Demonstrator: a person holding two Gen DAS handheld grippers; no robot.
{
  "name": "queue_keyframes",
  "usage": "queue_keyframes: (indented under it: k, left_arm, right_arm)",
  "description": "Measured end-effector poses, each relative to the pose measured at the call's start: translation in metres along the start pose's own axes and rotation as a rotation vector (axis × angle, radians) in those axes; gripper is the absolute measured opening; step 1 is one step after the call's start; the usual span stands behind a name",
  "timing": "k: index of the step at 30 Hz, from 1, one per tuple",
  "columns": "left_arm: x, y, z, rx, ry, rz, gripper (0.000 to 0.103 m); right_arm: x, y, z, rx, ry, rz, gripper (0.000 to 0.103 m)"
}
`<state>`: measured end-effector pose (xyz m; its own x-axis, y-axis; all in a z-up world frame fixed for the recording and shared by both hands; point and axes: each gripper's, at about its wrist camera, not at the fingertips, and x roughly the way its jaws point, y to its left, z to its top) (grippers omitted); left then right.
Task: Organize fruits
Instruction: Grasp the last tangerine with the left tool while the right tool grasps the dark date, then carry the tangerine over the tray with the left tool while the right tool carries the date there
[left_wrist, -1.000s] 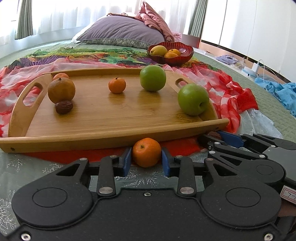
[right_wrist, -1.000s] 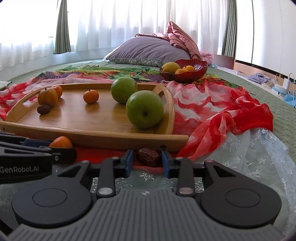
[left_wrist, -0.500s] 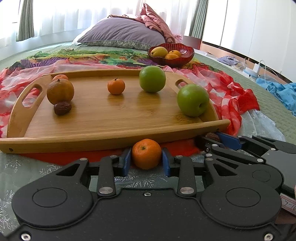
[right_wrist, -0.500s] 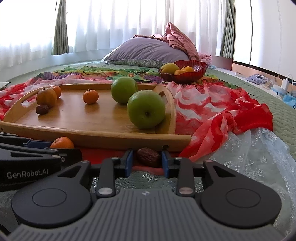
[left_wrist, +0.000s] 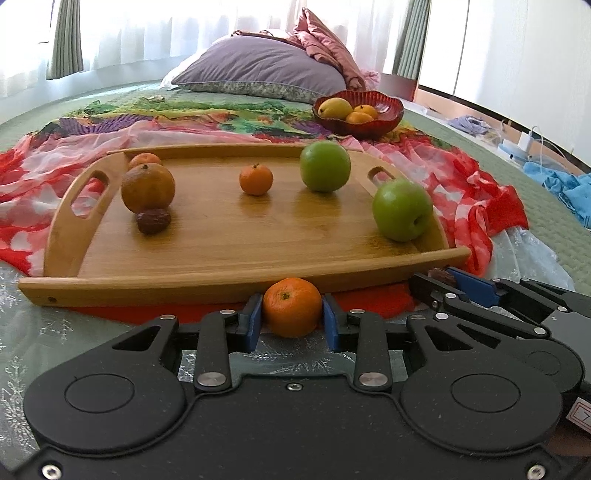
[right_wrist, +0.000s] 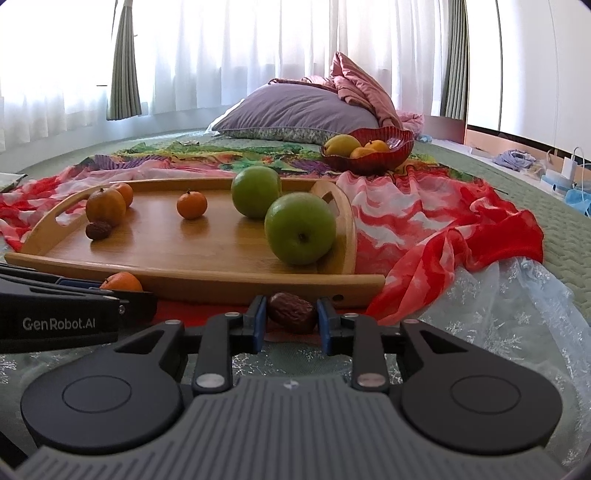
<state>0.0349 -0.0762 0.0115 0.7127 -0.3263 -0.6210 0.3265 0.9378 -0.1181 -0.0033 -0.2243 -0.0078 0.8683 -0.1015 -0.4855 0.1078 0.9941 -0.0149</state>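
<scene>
My left gripper (left_wrist: 292, 319) is shut on a small orange mandarin (left_wrist: 291, 307), held just in front of the near rim of the wooden tray (left_wrist: 236, 282). My right gripper (right_wrist: 290, 319) is shut on a dark brown date (right_wrist: 292, 312), also in front of the tray rim (right_wrist: 207, 275). On the tray lie two green apples (left_wrist: 402, 210) (left_wrist: 325, 167), a small mandarin (left_wrist: 256, 179), a brownish orange (left_wrist: 147, 188), another mandarin behind it (left_wrist: 144, 159) and a date (left_wrist: 153, 220).
A red glass bowl (left_wrist: 358, 123) with yellow and orange fruit stands beyond the tray on colourful scarves (left_wrist: 221, 122). A purple pillow (left_wrist: 258, 72) lies at the back. A red scarf (right_wrist: 461, 236) and white lace (right_wrist: 517, 317) lie at the right.
Both grippers have risen slightly and drawn a little closer to the tray, still holding the mandarin and the date.
</scene>
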Motion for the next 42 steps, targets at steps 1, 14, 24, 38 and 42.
queue_keyframes:
  k: [1,14,24,38,42]
  left_arm:
    - [-0.002,0.001,0.001,-0.002,-0.003,0.001,0.031]
    - [-0.02,0.016,0.02,0.01,-0.051,0.05,0.032]
    - [-0.021,0.048,0.055,-0.011,-0.131,0.05,0.032]
    - [0.02,0.093,0.13,-0.046,-0.11,0.022,0.032]
    - [0.044,0.105,0.153,-0.063,-0.054,0.006,0.032]
  right_arm:
    - [-0.002,0.001,0.001,-0.001,-0.003,0.001,0.034]
    - [-0.015,0.018,0.019,-0.034,-0.065,0.033,0.034]
    - [-0.002,0.036,0.048,-0.059,-0.101,0.065,0.034]
    - [0.051,0.049,0.114,-0.05,-0.063,0.125,0.034]
    - [0.077,0.047,0.139,-0.035,0.0,0.15,0.034]
